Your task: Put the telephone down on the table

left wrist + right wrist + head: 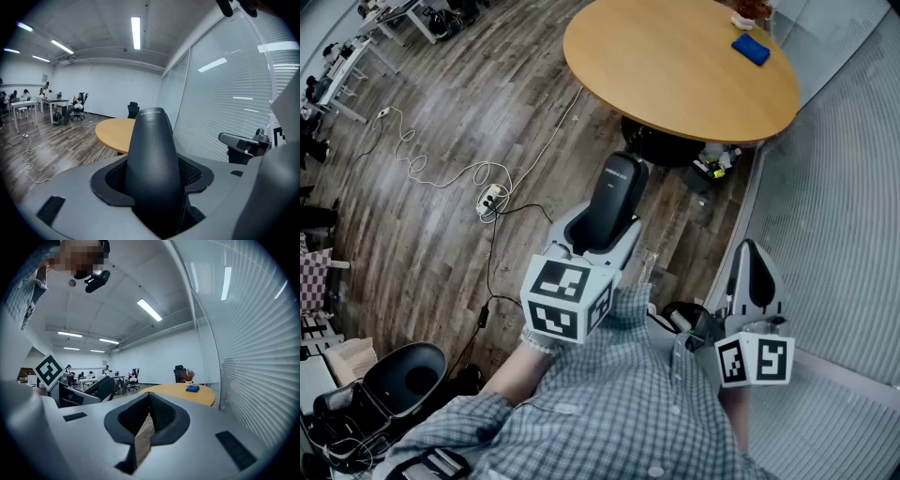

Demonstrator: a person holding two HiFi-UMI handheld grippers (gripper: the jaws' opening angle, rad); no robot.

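Observation:
A black telephone handset [616, 197] stands up between the jaws of my left gripper [602, 236], which is shut on its lower part. In the left gripper view the telephone [152, 159] fills the middle, gripped low down, and hides the left gripper's [154, 201] pads. The round wooden table [675, 70] lies ahead and some way off; it also shows behind the handset [112, 133]. My right gripper [753, 272] hangs at the lower right, shut with nothing held [146, 427].
A blue flat object [751, 49] and a small potted plant [752, 11] sit at the table's far edge. A power strip with white cables [490, 199] lies on the wood floor. A black chair [408, 375] is at the lower left. Glass wall with blinds [844, 187] runs along the right.

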